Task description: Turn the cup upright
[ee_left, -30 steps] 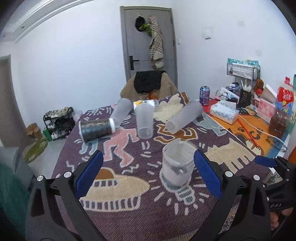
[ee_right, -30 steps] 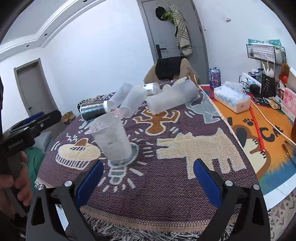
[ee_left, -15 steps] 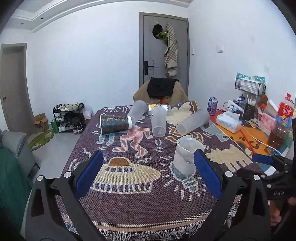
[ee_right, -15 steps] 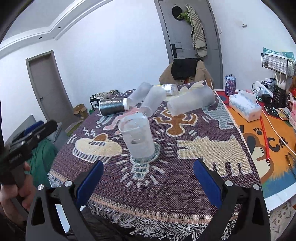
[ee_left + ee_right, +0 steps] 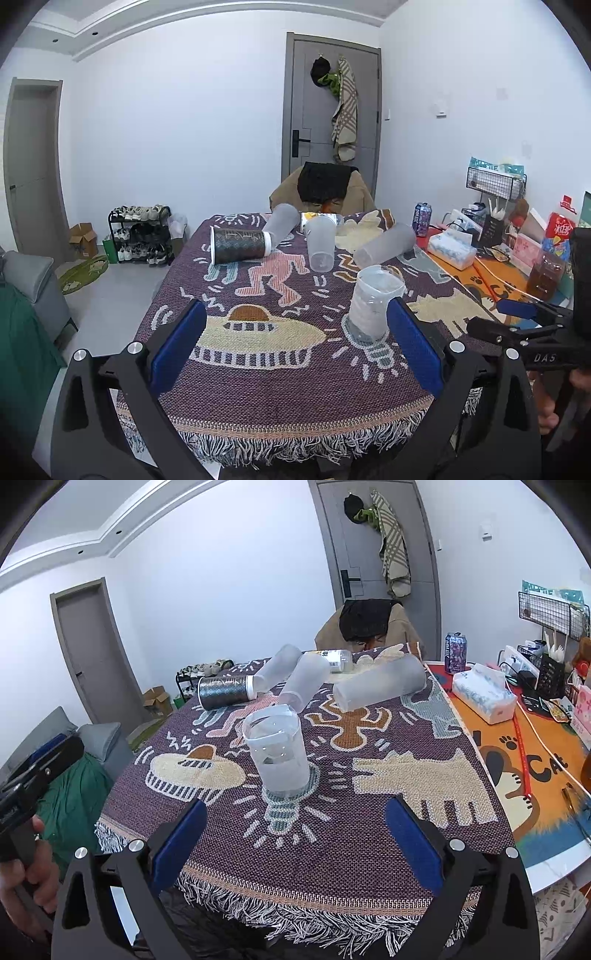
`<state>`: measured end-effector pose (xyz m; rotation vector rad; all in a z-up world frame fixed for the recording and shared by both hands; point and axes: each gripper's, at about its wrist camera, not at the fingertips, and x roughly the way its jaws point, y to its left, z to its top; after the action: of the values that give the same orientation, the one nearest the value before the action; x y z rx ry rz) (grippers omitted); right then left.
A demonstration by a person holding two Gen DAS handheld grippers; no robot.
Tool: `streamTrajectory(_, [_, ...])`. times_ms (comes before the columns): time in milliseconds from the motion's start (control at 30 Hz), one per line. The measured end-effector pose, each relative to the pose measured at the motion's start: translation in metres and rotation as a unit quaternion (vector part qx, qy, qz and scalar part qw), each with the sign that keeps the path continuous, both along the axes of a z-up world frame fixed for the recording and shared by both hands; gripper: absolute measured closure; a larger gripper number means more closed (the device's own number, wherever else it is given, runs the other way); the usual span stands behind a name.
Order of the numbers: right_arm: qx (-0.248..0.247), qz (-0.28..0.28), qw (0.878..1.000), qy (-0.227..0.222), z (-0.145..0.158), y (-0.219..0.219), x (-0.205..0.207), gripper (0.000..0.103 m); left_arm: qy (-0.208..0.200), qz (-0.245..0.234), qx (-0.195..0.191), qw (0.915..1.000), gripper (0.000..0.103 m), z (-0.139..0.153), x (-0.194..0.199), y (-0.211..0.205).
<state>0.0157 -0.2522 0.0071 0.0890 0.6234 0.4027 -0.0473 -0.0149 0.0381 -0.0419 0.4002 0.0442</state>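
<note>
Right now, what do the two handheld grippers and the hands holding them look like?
Both the left gripper and the right gripper have black angular plastic frames, silver bolt heads and flat blue pads inside each finger. White lettering marks the right gripper's side. A bare hand holds the left one's black handle; no sleeve or cable shows.

Both wrist views overlook the tablecloth (image 5: 258, 369) from its near edge

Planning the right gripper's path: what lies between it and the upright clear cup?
Only bare woven tablecloth between the right gripper and the upright clear cup, per the right wrist view.
</note>
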Motion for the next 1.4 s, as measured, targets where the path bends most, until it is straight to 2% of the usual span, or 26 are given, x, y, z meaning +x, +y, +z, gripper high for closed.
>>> streamTrajectory(500, [-0.02, -0.006, 1.0, 0.002, -0.007, 0.004, -0.001, 0.008, 0.012, -0.014, -0.01, 0.9998, 0.006, -0.007, 0.001, 0.001])
streamTrajectory(1400, [-0.003, -0.012, 1.0, 0.008, -0.012, 0.004, -0.003, 0.008, 0.003, -0.009, -0.001, 1.0, 0.006, -0.007, -0.004, 0.005])
